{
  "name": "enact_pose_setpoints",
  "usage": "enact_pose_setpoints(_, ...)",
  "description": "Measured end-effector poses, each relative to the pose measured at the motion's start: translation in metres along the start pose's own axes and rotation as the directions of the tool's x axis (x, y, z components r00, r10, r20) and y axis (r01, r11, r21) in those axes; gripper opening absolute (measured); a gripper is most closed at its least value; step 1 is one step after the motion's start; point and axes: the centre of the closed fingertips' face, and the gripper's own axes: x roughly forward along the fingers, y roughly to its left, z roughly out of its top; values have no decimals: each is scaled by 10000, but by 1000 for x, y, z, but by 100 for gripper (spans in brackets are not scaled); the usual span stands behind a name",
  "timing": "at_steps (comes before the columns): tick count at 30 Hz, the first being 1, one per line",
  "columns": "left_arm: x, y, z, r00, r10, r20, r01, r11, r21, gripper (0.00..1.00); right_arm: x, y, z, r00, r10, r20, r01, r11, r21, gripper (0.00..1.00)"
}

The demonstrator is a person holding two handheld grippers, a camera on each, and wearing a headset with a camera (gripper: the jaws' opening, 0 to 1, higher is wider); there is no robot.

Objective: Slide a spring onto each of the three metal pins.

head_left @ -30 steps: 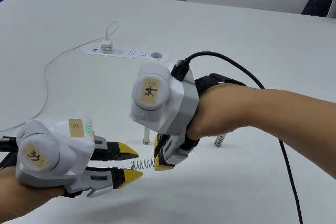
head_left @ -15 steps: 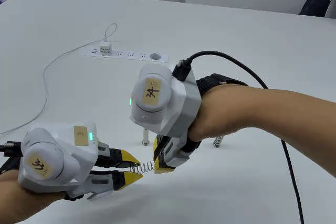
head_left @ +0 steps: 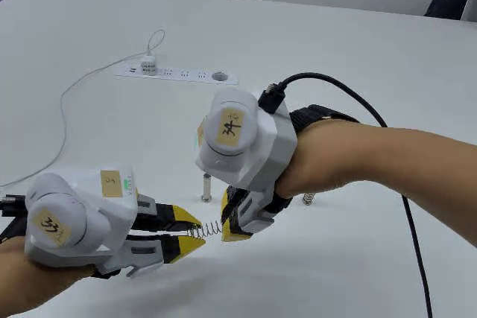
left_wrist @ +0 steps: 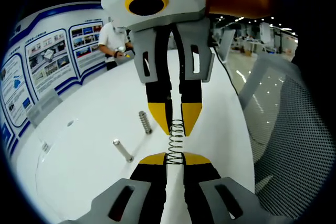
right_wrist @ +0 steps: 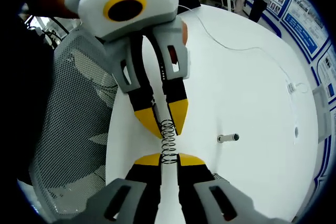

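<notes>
Left tool (head_left: 192, 233) is pressed together on one end of a spring (head_left: 209, 229), and the right tool (head_left: 226, 227) pinches the other end. The spring runs straight between the two pairs of yellow tips, held clear above the white tabletop (head_left: 350, 50). One bare pin (head_left: 206, 187) stands upright on the tabletop just behind the tools. A second pin (head_left: 308, 199), wrapped in coils, stands close under the right forearm. A power strip (head_left: 179, 75) with a plugged-in cable lies well behind
</notes>
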Motion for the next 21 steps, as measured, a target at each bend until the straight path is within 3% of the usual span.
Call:
enact_pose_setpoints(5, 1, 1, 0, 10000, 28, 0, -28, 10000, -68, 11, -8, -1, 12, 9994, -22, 332, 23, 10000, -38, 12)
enact_pose_setpoints(15, 5, 3, 2, 10000, 35, 54, -34, 9997, -259, 11, -12, 0, 30, 9987, -119, 500, 143, 9987, -486, 12)
enact_pose_setpoints(21, 7, 3, 3, 9999, 82, 138, -77, 9993, -354, 11, -12, 0, 31, 9989, -142, 455, 166, 9985, -513, 12)
